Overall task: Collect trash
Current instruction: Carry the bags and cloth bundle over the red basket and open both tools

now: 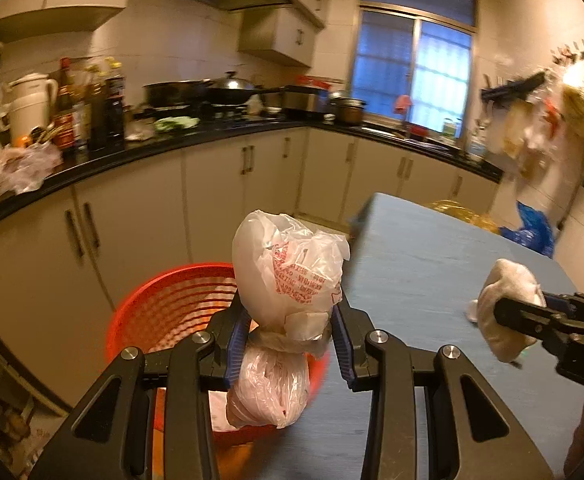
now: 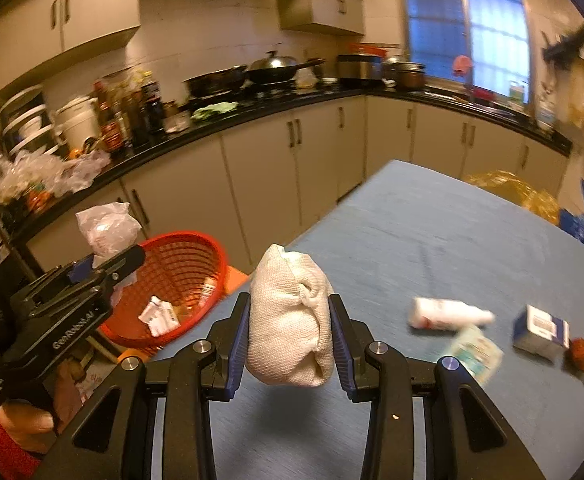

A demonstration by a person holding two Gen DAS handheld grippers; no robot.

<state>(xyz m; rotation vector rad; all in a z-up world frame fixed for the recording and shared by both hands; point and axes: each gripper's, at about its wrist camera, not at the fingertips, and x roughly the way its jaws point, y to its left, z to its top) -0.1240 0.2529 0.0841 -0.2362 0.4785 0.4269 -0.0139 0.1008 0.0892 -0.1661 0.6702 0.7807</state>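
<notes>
Above the red basket, the left gripper clamps the knotted plastic bag; the right gripper pinches the white cloth bundle over the table; early release risks missing the basket.

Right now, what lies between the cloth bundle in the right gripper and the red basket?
Only bare blue table edge, seen in the right wrist view, separates cloth bundle from red basket.

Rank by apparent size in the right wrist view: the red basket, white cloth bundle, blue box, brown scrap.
1. Red basket
2. White cloth bundle, though it's nearest the camera, so unsure against the basket
3. Blue box
4. Brown scrap
</notes>
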